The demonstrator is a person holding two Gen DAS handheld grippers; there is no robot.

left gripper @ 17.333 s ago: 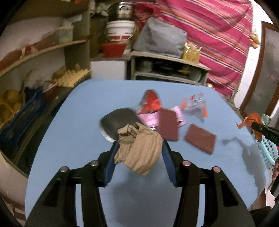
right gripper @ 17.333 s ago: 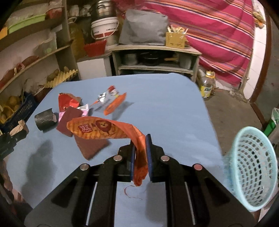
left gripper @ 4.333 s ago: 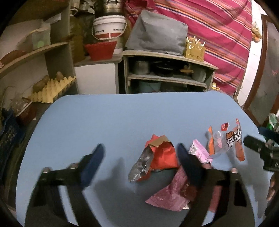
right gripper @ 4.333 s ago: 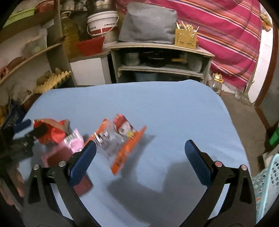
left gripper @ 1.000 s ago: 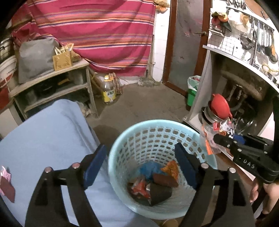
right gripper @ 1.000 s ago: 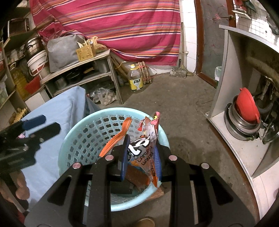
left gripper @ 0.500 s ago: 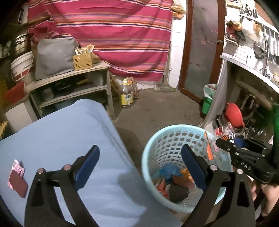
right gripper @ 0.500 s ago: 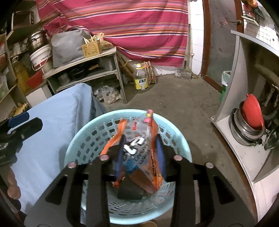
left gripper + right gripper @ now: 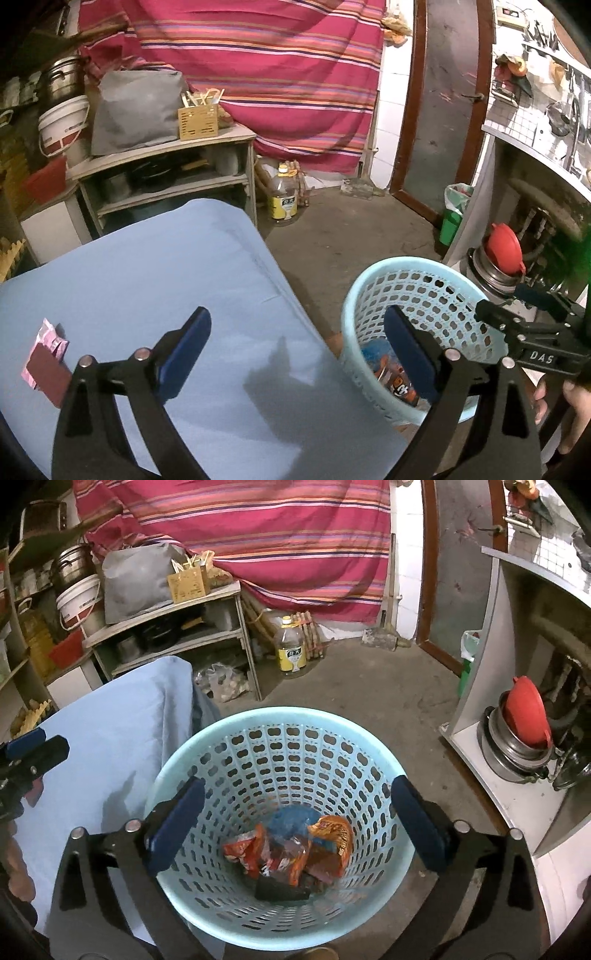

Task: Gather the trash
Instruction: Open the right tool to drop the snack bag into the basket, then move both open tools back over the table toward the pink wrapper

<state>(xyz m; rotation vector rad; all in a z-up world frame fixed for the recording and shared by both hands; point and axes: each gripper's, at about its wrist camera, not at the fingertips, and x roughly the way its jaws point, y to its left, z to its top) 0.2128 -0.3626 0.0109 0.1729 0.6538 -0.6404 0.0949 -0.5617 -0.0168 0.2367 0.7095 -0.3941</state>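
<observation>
Left gripper (image 9: 297,345) is spread wide with nothing between the blue pads, hanging over the near right corner of the blue table (image 9: 155,273). Its right finger lines up in front of the light blue basket (image 9: 417,291), which sits on the floor just off the table's right edge. You can see some wrappers (image 9: 397,376) down in the bottom of it, orange and blue stuff. Right gripper (image 9: 517,314) pokes in from the right over the basket's far rim, a hand (image 9: 570,406) holding it. Way over on the table's left edge there's a pink wrapper (image 9: 50,338) with a dark red card (image 9: 50,374) lying on it.
</observation>
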